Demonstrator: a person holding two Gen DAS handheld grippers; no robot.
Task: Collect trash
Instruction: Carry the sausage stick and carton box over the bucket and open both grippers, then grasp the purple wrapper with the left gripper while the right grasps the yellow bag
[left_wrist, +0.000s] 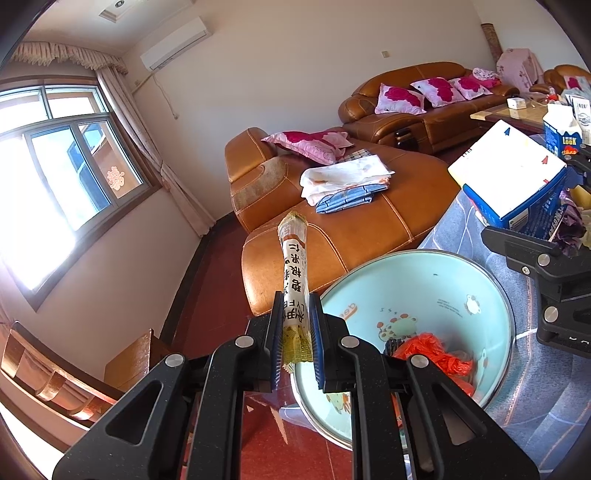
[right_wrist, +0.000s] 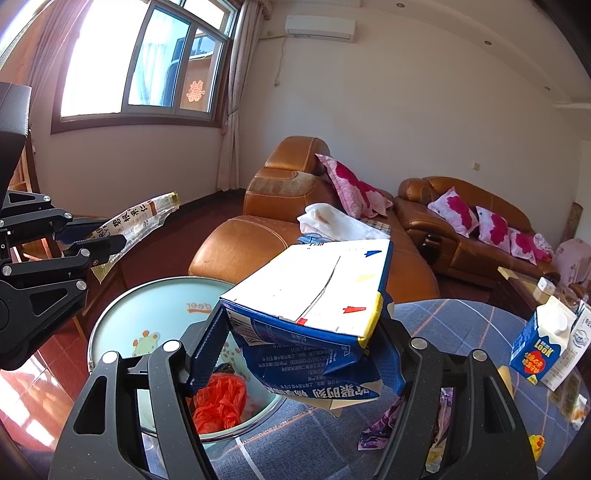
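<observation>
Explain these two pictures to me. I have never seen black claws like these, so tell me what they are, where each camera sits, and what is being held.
A person holds a two-finger gripper in each hand; no robot arm is involved. Each gripper carries a wide-angle camera looking along its fingers.

The left camera shows the left gripper shut on a long snack wrapper. The right camera shows the right gripper clamping a flattened blue and white carton.

Both hover by a pale blue bin that already contains an orange plastic bag. Beside it, a table with a blue checked cloth holds a small milk carton and scattered wrappers.
</observation>
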